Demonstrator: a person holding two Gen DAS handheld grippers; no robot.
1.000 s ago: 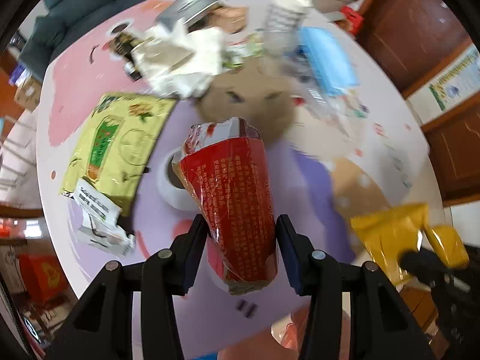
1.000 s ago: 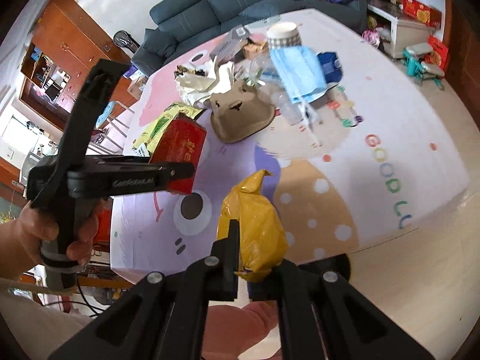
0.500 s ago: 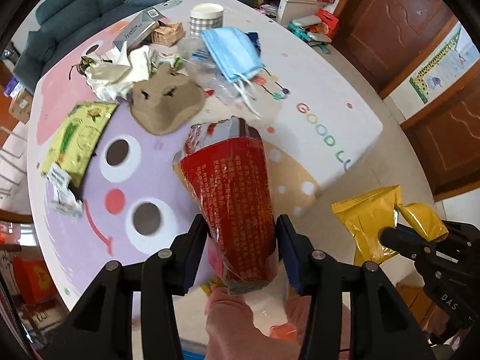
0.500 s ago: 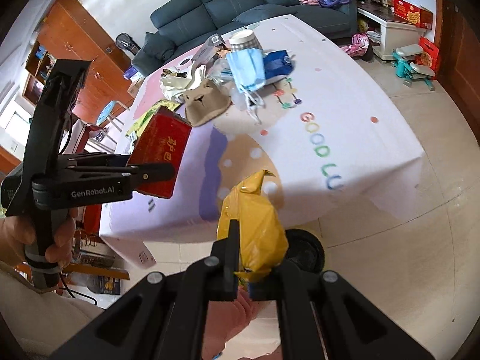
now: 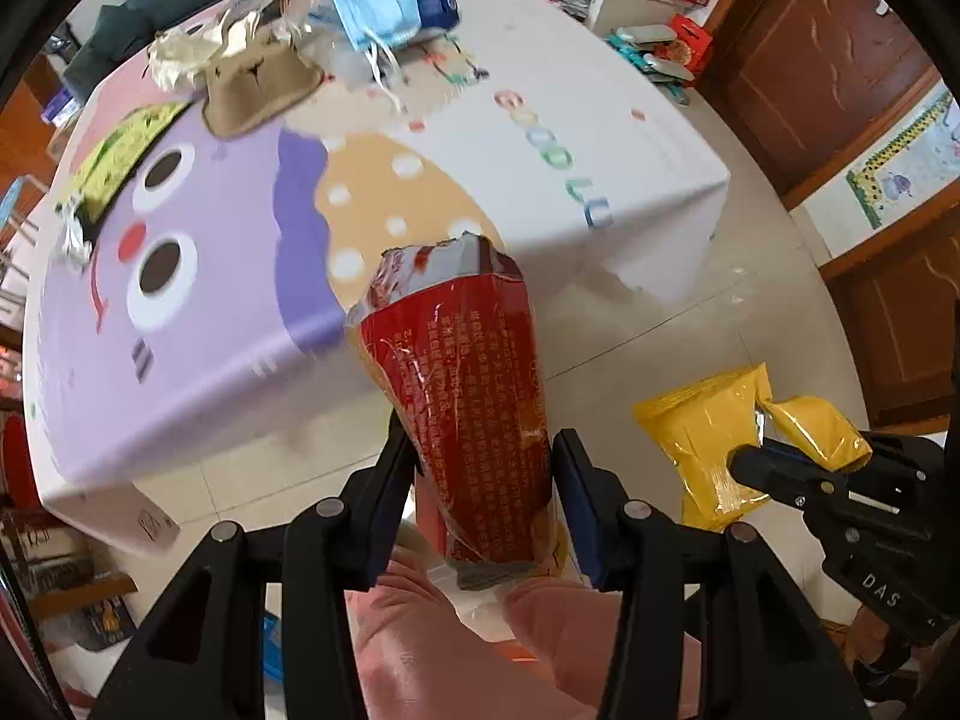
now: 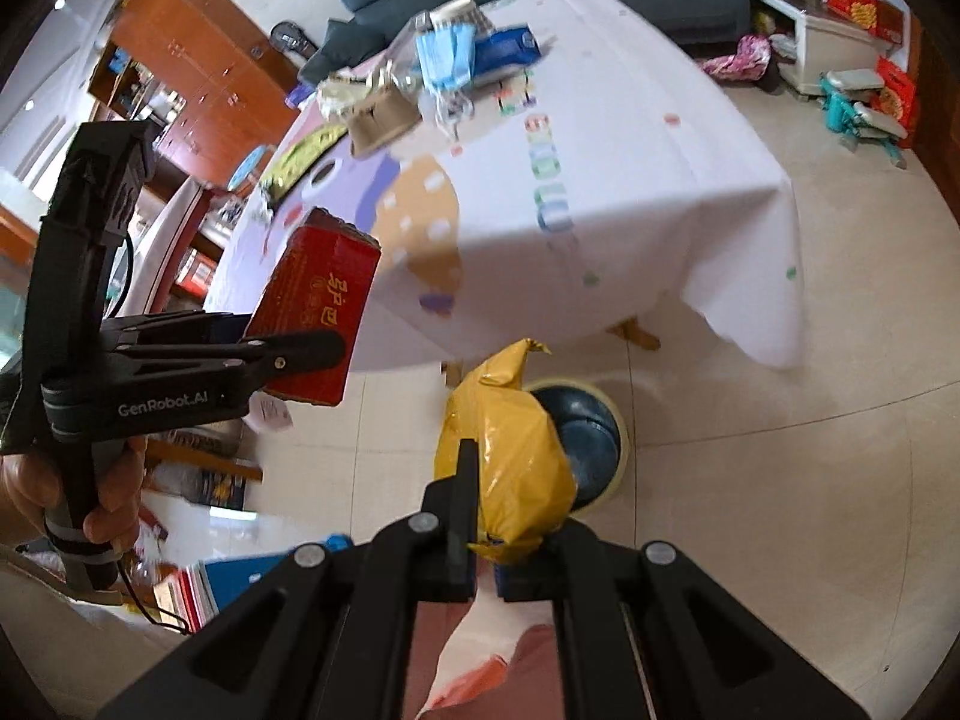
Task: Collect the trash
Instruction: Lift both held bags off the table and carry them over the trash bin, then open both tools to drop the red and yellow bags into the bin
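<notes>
My left gripper is shut on a red snack box wrapped in film, held out past the table's near edge over the tiled floor. In the right wrist view the same red box shows at the left, between the left gripper's fingers. My right gripper is shut on a crumpled yellow wrapper, above a round dark bin on the floor. The yellow wrapper also appears low on the right of the left wrist view.
The table with a cartoon cloth carries more litter at its far end: a blue face mask, a brown pulp tray, crumpled paper, a green packet. Pink-clad legs are below the grippers. A table leg stands near the bin.
Both grippers have drawn back from over the table to beyond its near edge, each still holding its item. The bin on the floor has come into the right wrist view.
</notes>
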